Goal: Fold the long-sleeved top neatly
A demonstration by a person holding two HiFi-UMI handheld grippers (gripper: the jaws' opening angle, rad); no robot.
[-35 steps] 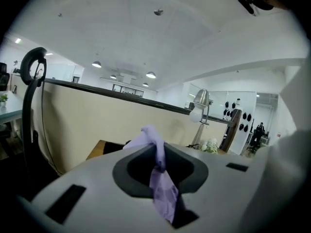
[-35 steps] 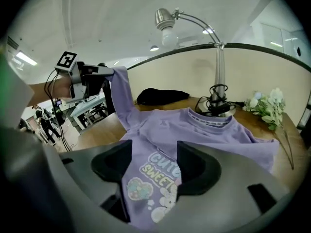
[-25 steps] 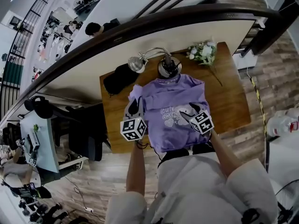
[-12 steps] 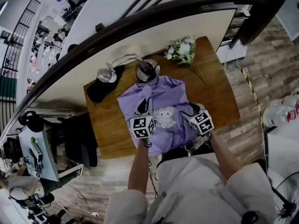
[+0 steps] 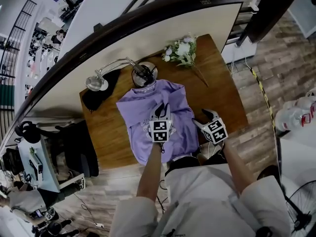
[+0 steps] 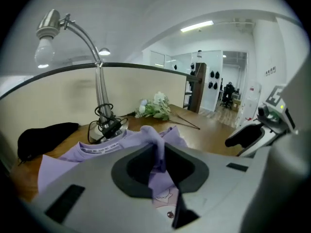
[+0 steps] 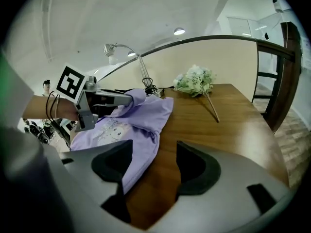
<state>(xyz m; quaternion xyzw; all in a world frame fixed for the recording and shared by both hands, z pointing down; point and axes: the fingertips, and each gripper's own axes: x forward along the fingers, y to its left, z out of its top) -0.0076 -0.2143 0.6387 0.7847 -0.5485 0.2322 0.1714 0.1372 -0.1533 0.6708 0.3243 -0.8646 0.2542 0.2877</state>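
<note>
The long-sleeved top (image 5: pixel 140 107) is laid on the wooden bench (image 5: pixel 224 100), collar toward the lamp (image 5: pixel 143 74) and hem at the near edge. A pinch of its lilac fabric is clamped between the nearly closed pads of the left tongs (image 6: pixel 160 166) and is held raised above the middle of the garment, so that a soft ridge hangs from the grip. The right tongs (image 7: pixel 153 166) are held open and empty. Only bare wood is seen between the pads, with the top's right edge untouched just before them.

The cloth is judged to be a thin, light knit: limp, matt, easily creased, neither slippery nor fragile. No shape will be kept by it unaided, so any lifted part can be expected to sag and drag what lies beneath. Hold is best taken at doubled places, such as a cuff, a shoulder seam, the hem or the collar with its printed tape, rather than on the pale cartoon print. The bench is smooth, varnished timber. A spray of flowers (image 5: pixel 181 51) and a black cloth (image 5: pixel 96 97) are seen apart from the top.
</note>
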